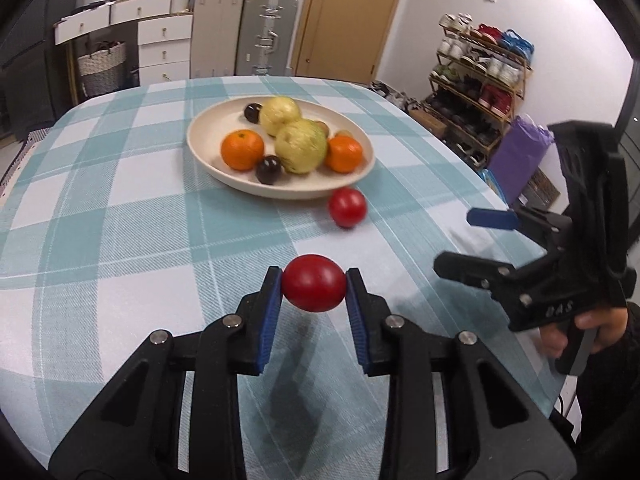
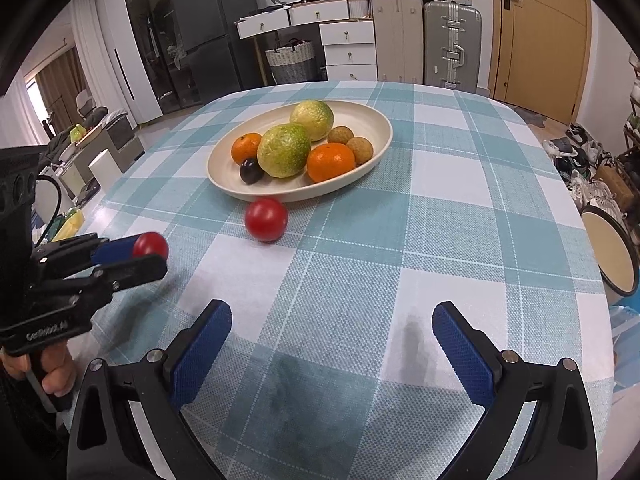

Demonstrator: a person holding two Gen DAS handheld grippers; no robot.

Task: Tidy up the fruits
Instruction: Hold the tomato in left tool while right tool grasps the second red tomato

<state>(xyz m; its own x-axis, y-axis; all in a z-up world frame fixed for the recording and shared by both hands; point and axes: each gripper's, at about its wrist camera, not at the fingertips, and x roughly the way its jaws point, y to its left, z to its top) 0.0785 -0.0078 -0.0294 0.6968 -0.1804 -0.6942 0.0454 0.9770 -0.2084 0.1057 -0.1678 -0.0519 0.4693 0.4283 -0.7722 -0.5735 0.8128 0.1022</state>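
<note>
**Ana:** Left wrist view first: the left gripper has its blue pads pressed on both sides of a red tomato, which hangs clear of the checked tablecloth with its shadow beneath.

**Ben:** And the second tomato?

**Ana:** It lies on the cloth just beside the near rim of the cream oval plate, not on it.

**Ben:** Right wrist view shows the right gripper with its jaws wide apart, nothing between them, above bare cloth. A hand at the left edge grips the other tool's handle.

**Ana:** What sits on the plate?

**Ben:** Two yellow-green round fruits, touching each other, an orange in front, a smaller orange on the left, a dark plum, and two small brown fruits at the right.

**Ana:** From the left view a second dark plum shows at the plate's far side.
</note>
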